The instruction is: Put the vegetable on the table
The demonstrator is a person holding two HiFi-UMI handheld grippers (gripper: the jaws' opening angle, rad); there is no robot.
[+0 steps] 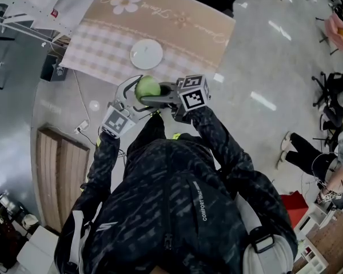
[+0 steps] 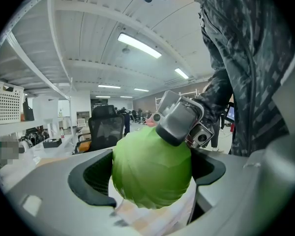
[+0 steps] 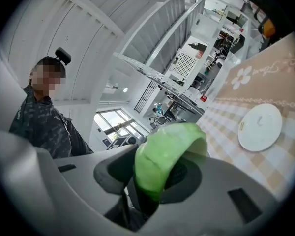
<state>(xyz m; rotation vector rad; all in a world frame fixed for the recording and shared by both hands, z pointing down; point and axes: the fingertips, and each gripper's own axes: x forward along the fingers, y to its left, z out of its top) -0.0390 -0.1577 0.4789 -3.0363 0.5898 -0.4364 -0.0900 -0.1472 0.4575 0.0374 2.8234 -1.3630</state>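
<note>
In the head view the left gripper (image 1: 131, 96) and right gripper (image 1: 160, 99) meet in front of the person's chest, and their fingertips are mostly covered by the cabbage (image 1: 147, 87) between them. The left gripper view cuts off the underside of the cabbage (image 2: 152, 171) behind the gripper's own body. The nose of the right gripper (image 2: 179, 119) covers its top right. In the right gripper view only a blurred, curved green slice of the cabbage (image 3: 160, 161) shows, so its stem end cannot be made out.

The left gripper's 2 jaws stand wide apart, and the cabbage fills the gap, pressed against both dark pads. The right gripper's 2 jaws sit about half open, clamped on the cabbage from the opposite side.

The cabbage is round, with no clear long axis, so which way it points cannot be told. It is held in the air at the near edge of the table (image 1: 188, 33), just beside the white plate (image 1: 146, 54).
</note>
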